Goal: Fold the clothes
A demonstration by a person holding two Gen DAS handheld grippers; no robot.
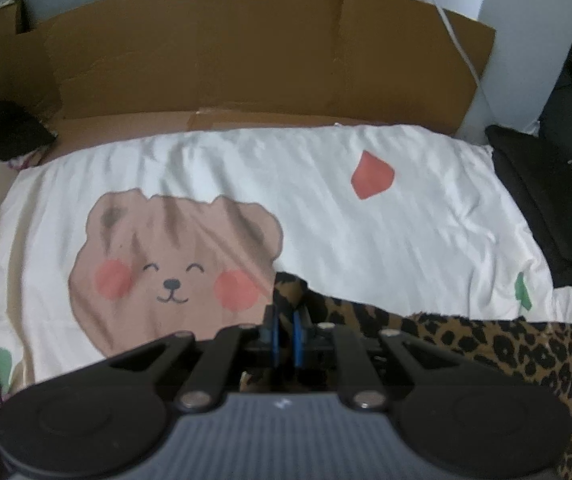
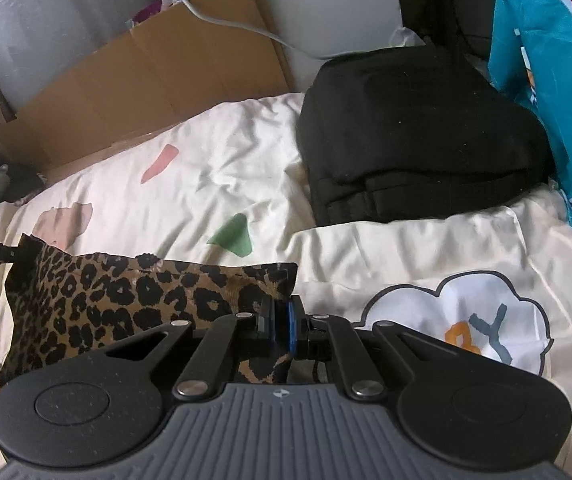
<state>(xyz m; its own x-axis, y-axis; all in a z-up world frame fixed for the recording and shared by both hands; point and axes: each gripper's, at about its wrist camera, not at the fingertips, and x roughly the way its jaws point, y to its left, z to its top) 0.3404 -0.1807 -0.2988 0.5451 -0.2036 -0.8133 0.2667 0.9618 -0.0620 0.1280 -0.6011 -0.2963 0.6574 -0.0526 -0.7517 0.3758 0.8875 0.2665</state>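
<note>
The leopard-print garment (image 2: 125,300) lay across the lower middle of the right wrist view, stretched between the 2 grippers over a white cartoon-print bedsheet (image 1: 326,208). The right gripper (image 2: 281,328) had its blue pads pressed together on the garment's right corner, cloth showing between them and hanging below. In the left wrist view the left gripper (image 1: 284,336) pinched the opposite corner the same way, the fabric bunching up at the pads in the lower centre of the frame and trailing off to the lower right.

Holding both corners of one edge at once probably served to keep that edge taut and straight, so the cloth could be carried over itself or laid flat without wrinkling (which of the 2, this moment alone did not settle).

A folded black garment (image 2: 418,136) sat in the upper right of the right view, possibly set aside as a finished piece. Brown cardboard (image 1: 245,52) stood across the top of the left view.

Readable writing was scarce: a cloud motif (image 2: 458,320) on the sheet, lower right, carried an orange "B" and a grey-blue "Y". Small white lettering on a dark bar at the far left edge was too tiny to read.
</note>
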